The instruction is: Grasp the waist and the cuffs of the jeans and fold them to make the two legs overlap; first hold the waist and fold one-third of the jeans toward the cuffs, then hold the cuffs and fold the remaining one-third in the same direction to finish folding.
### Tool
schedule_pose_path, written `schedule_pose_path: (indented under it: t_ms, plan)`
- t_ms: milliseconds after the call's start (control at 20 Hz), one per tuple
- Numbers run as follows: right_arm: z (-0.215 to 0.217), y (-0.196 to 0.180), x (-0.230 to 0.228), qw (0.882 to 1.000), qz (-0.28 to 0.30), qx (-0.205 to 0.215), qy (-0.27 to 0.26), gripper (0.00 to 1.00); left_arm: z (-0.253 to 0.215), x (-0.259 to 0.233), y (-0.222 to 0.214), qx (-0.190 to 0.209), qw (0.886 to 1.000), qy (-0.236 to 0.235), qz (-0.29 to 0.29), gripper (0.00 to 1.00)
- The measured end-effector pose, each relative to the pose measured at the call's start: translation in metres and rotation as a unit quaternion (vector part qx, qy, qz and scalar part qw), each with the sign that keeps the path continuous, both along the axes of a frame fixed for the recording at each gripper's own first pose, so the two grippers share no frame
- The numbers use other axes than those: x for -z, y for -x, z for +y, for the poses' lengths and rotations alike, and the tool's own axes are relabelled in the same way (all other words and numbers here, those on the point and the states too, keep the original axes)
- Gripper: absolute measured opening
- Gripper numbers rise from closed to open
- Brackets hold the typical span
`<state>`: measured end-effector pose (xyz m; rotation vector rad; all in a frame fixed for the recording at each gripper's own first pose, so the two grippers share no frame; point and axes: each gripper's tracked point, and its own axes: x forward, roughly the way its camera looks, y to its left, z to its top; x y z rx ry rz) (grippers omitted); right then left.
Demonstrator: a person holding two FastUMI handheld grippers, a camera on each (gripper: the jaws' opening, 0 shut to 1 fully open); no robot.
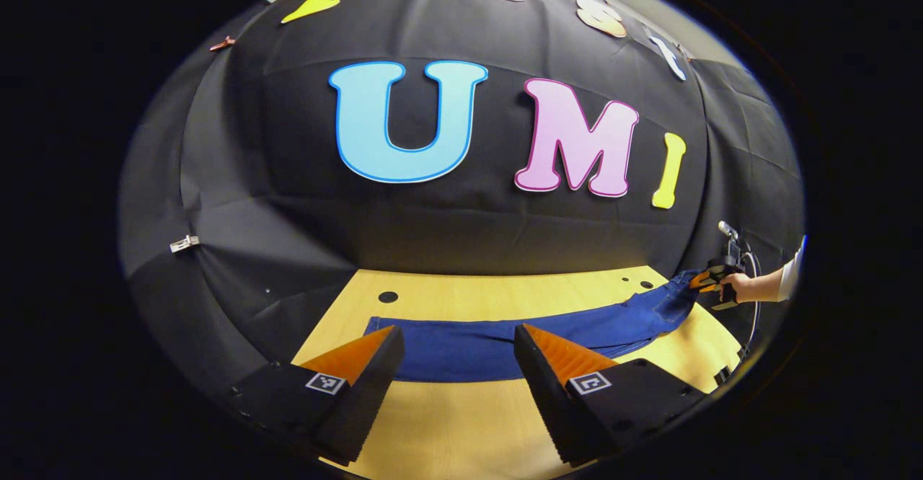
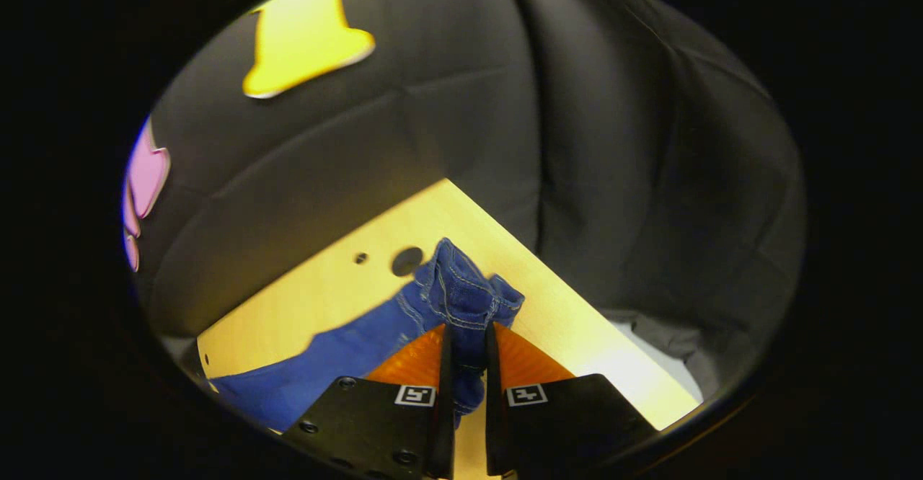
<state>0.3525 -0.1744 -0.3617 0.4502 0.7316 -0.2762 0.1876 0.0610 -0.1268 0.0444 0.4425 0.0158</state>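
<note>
Lying stretched along the far edge of the pale wooden table (image 1: 461,422), the blue denim jeans (image 1: 490,347) form a long flat band of smooth cloth with lighter stitched seams, one end rising toward the table's right corner. There the right gripper (image 2: 467,354), held by a hand (image 1: 739,285), stands narrow with both fingers pinching a bunched, seamed end of the jeans (image 2: 461,292), lifted a little off the wood near a round hole (image 2: 407,260) in the tabletop. The left gripper (image 1: 458,339) hangs wide apart above the near side of the table, its ridged wedge-shaped fingers (image 1: 559,354) holding nothing, the flat band of jeans lying just beyond them.
</note>
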Motion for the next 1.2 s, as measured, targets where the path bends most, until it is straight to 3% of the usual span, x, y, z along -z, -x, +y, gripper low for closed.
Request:
schedule_pose_path:
  t_ms: [150,350,450,600,700,750,850,900,950,1050,1100,1150,1200]
  plan:
    - [0.054,0.005,-0.112,0.994,-0.089,-0.065,0.020,0.20,0.008,-0.008,0.016,-0.010,1.000,0.016,-0.008,0.96]
    - [0.155,0.059,-0.204,0.971,-0.146,-0.180,0.053,0.20,0.029,-0.015,0.046,-0.032,0.999,0.026,-0.014,0.96]
    - [0.220,0.103,-0.198,0.955,-0.138,-0.259,0.050,0.20,0.043,-0.014,0.065,-0.050,0.998,0.030,-0.011,0.96]
    - [0.290,0.202,-0.131,0.929,-0.060,-0.363,0.036,0.20,0.057,0.003,0.097,-0.088,0.994,0.058,0.015,0.96]
    - [0.292,0.257,-0.105,0.919,-0.029,-0.391,0.044,0.20,0.068,0.013,0.119,-0.115,0.991,0.065,0.037,0.92]
    - [0.283,0.275,-0.106,0.916,-0.032,-0.394,0.059,0.20,0.070,0.014,0.130,-0.122,0.989,0.066,0.042,0.97]
    - [0.317,0.277,-0.075,0.913,-0.023,-0.402,0.062,0.20,0.074,0.016,0.143,-0.129,0.988,0.068,0.046,0.97]
    - [0.303,0.290,-0.079,0.911,-0.006,-0.411,0.038,0.10,0.078,0.022,0.145,-0.135,0.987,0.068,0.050,0.96]
    - [0.318,0.300,-0.084,0.905,0.004,-0.424,-0.002,0.46,0.083,0.027,0.143,-0.140,0.986,0.072,0.056,0.92]
    - [0.326,0.305,-0.103,0.899,-0.002,-0.437,-0.036,0.92,0.086,0.043,0.129,-0.143,0.983,0.096,0.069,0.96]
    - [0.325,0.308,-0.119,0.893,-0.011,-0.447,-0.051,0.91,0.088,0.053,0.115,-0.141,0.980,0.115,0.080,0.97]
    - [0.320,0.314,-0.138,0.886,-0.021,-0.459,-0.064,0.98,0.093,0.067,0.100,-0.144,0.976,0.134,0.093,0.97]
    - [0.315,0.317,-0.160,0.881,-0.038,-0.466,-0.075,0.98,0.098,0.081,0.080,-0.144,0.972,0.149,0.108,0.97]
